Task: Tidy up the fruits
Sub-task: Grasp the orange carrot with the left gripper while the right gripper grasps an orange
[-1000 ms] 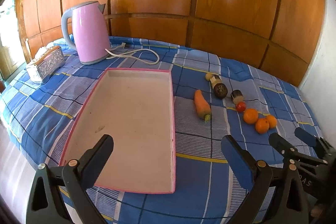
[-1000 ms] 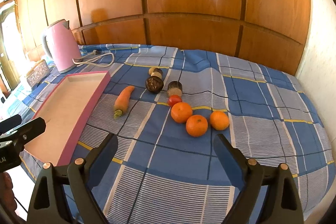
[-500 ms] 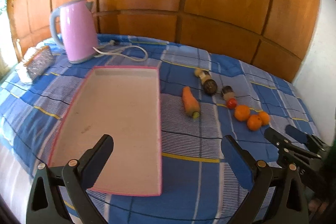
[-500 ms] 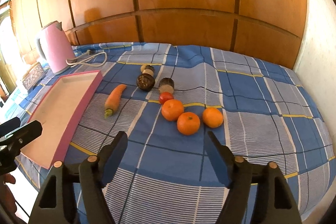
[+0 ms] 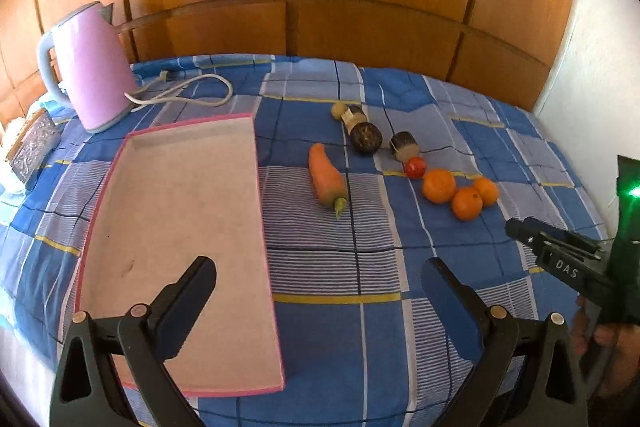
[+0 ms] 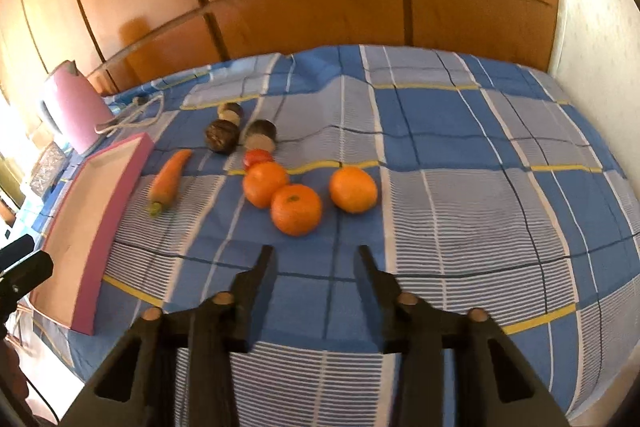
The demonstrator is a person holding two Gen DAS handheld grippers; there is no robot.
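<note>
The right tongs [image 6: 316, 259] have just been closing, nothing between them, with three oranges [image 6: 296, 209] just ahead on the bed [image 6: 480, 187]. The left tongs [image 5: 320, 279] gape released. Ahead of them the carrot [image 5: 327, 179] lies lengthwise, green stem end toward them, right of the pink tray [image 5: 258, 187].

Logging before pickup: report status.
Left gripper open over the pink tray. Right gripper closing, nothing between fingers, short of the oranges. Path clear.

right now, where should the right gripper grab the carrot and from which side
Probably across the thick middle of the carrot, coming from above, fingers on its two long sides. It lies flat and alone on the blue checked cloth, tapering toward its tip. The right gripper holds nothing, jaws just narrowed.
</note>
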